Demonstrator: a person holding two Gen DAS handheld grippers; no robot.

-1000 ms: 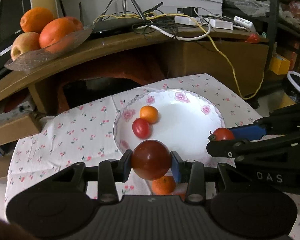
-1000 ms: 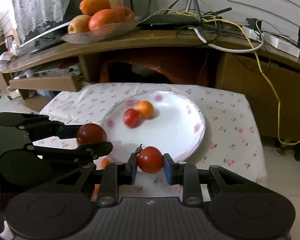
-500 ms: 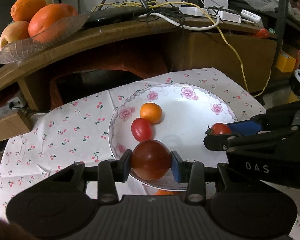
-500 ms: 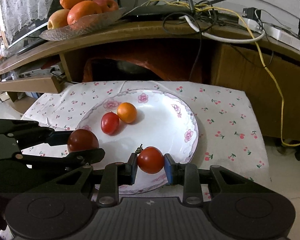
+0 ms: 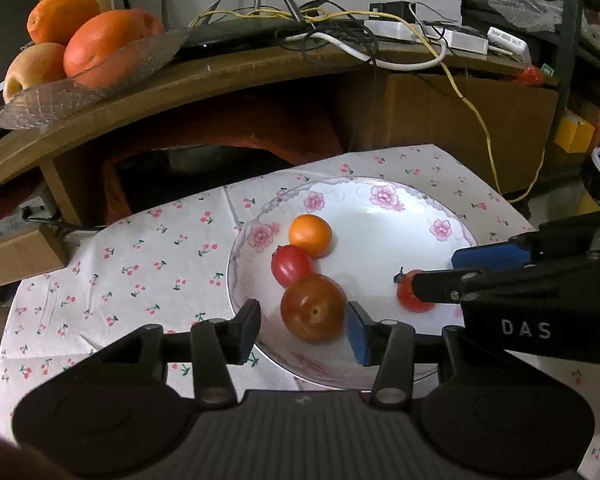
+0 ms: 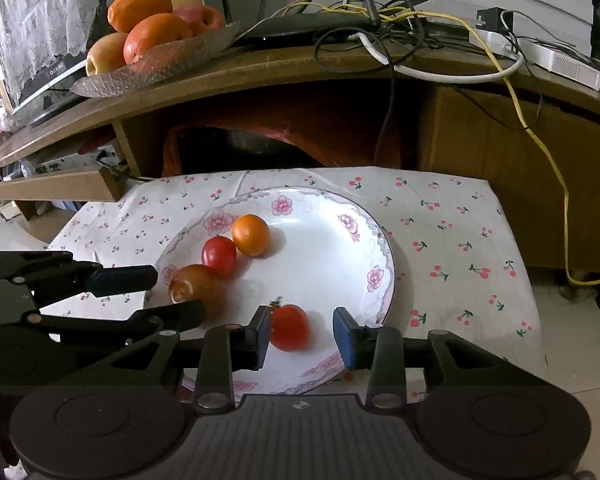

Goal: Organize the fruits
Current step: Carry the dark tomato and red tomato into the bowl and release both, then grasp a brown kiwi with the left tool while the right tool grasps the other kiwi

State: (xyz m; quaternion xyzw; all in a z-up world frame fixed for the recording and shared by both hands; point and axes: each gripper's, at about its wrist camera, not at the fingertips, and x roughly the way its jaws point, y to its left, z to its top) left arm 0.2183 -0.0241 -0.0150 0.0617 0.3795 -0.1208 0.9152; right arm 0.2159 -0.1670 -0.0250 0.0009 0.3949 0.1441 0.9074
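Note:
A white flowered plate (image 5: 384,216) (image 6: 340,240) lies on the cherry-print cloth. On it lie a small orange (image 5: 310,236) (image 6: 251,235), a small red tomato (image 5: 291,265) (image 6: 219,256), a dark brownish-red tomato (image 5: 313,308) (image 6: 192,286) and a red stemmed tomato (image 5: 410,294) (image 6: 289,328). My left gripper (image 5: 304,330) is open around the dark tomato, which rests on the plate. My right gripper (image 6: 302,334) is open around the red stemmed tomato, which rests near the plate's front.
A wooden shelf behind holds a glass dish (image 5: 80,80) (image 6: 156,64) of oranges and apples, plus a router and tangled cables (image 5: 340,36). A yellow cable (image 6: 548,152) hangs at right. The cloth's edges (image 6: 516,264) drop off right and left.
Both grippers moved lower over the plate and opened. The dark tomato and the red stemmed tomato left the jaws and now rest on the plate.

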